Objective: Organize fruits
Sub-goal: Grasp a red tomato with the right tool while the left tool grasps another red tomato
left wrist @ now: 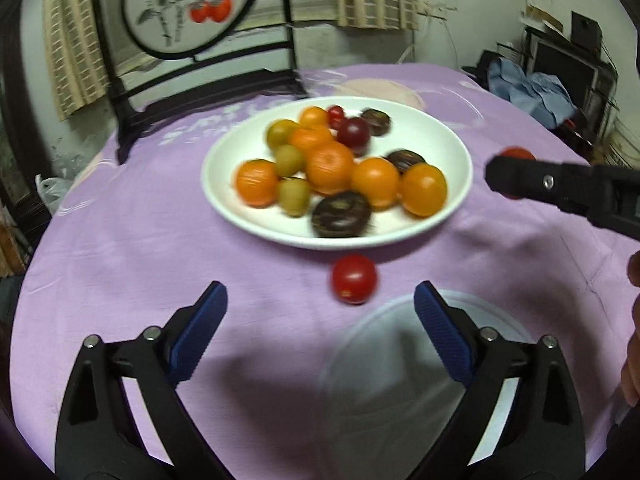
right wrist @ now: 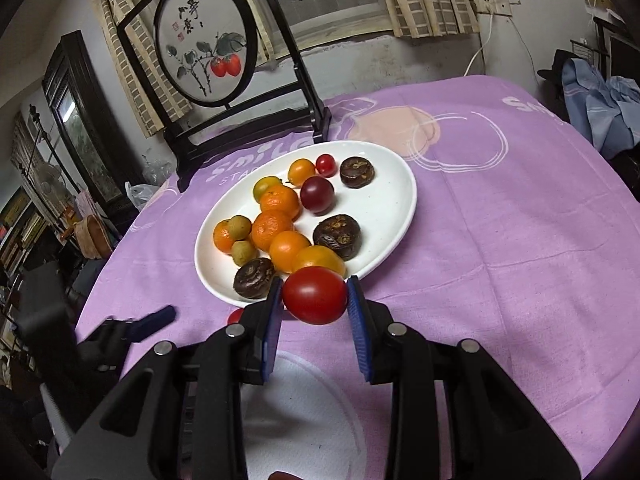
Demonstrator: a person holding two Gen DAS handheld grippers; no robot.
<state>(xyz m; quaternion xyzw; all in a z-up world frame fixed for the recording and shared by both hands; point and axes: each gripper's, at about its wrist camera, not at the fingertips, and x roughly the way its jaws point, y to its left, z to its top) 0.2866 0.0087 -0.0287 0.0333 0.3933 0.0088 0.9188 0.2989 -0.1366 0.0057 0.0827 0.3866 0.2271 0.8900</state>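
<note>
Lilac cloth (right wrist: 500, 240) w/ white doodles and a peach patch covers the counter. White plate (right wrist: 384, 208): orange mandarins (right wrist: 273, 230), olive-green small fruits (right wrist: 239, 227), dark brown discs (right wrist: 338, 236), one deep maroon fruit (right wrist: 317, 195). Glossy red tomato (right wrist: 315, 295) sits btwn blue ribbed pads (right wrist: 357, 332) of the black right hand-held gripper (right wrist: 314, 304). Another red tomato (left wrist: 354, 279) on the lilac cloth.

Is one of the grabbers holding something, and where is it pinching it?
Yes. The right gripper pinches a red tomato by its two opposite sides, between the blue pads. The left gripper is open and holds nothing.
</note>
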